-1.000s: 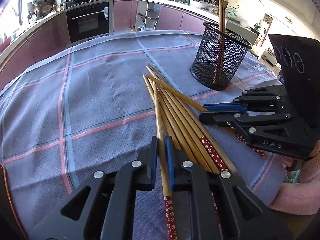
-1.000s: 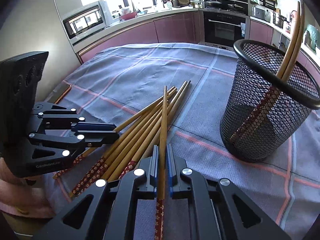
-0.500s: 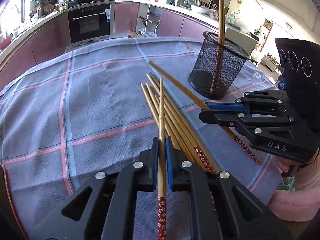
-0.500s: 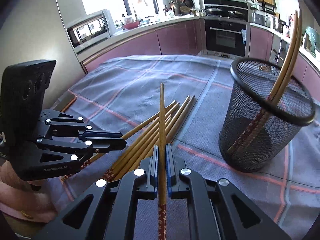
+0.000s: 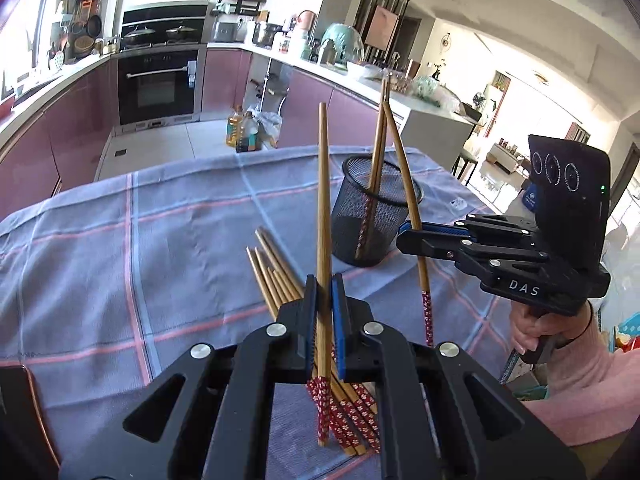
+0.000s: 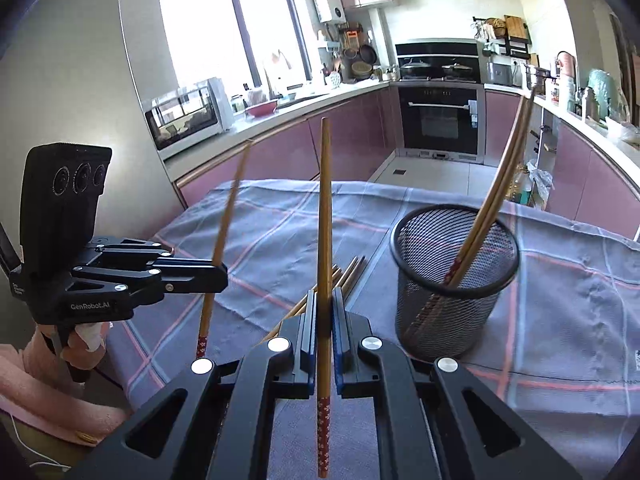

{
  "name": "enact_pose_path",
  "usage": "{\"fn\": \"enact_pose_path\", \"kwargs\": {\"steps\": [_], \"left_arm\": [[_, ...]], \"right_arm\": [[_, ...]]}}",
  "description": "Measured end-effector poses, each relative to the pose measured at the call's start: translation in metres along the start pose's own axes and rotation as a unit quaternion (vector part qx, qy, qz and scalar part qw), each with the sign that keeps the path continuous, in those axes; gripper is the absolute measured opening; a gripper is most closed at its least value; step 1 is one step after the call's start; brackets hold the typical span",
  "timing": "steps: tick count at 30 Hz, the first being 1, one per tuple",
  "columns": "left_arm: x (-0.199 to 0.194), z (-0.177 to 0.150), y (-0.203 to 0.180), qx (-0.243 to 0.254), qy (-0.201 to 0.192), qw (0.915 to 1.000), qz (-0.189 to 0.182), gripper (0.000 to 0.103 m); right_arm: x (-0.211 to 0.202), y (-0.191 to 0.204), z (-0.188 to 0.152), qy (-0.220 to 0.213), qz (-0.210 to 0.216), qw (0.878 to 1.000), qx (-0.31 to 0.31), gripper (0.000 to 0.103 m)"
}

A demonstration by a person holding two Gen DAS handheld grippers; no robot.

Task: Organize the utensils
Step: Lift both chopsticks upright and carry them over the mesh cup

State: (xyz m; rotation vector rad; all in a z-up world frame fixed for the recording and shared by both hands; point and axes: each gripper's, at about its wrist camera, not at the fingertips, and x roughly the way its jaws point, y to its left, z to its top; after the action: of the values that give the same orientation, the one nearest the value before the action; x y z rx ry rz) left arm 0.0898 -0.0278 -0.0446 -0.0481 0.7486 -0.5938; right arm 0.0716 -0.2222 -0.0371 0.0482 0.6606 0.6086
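Note:
My left gripper [image 5: 324, 292] is shut on a bamboo chopstick [image 5: 323, 216] with a red flowered handle, held upright above the table. My right gripper [image 6: 324, 308] is shut on another such chopstick [image 6: 325, 220], also upright. Each gripper shows in the other's view: the right gripper [image 5: 404, 236] and the left gripper [image 6: 222, 276]. A black mesh cup [image 5: 374, 216] stands on the cloth with two chopsticks [image 5: 374, 168] in it; it also shows in the right wrist view [image 6: 454, 280]. Several loose chopsticks [image 5: 276, 272] lie on the cloth below the left gripper.
The table wears a blue-grey cloth with pink stripes [image 5: 160, 248]. Pink kitchen cabinets and an oven [image 5: 160, 84] stand behind. The person's pink sleeve [image 5: 580, 380] is at the right table edge.
Both grippers have lifted and tilted their chopsticks from lying level to upright, well above the pile. The cup now sits farther below and ahead.

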Motion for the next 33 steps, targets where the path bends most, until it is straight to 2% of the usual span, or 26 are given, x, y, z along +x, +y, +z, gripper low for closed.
{"fn": "enact_pose_path", "kwargs": {"steps": [12, 22, 33], "left_arm": [[-0.025, 0.028, -0.016, 0.001, -0.052, 0.9983, -0.026, 0.008], [-0.024, 0.072, -0.034, 0.010, -0.098, 0.9942, -0.042, 0.008], [-0.020, 0.124, -0.054, 0.023, -0.135, 0.9896, -0.045, 0.008]], "right_arm": [[-0.032, -0.019, 0.015, -0.056, -0.020, 0.998, 0.014, 0.006], [-0.048, -0.047, 0.045, -0.110, -0.044, 0.993, 0.026, 0.006], [-0.047, -0.070, 0.076, -0.144, -0.061, 0.987, 0.033, 0.006]]}}
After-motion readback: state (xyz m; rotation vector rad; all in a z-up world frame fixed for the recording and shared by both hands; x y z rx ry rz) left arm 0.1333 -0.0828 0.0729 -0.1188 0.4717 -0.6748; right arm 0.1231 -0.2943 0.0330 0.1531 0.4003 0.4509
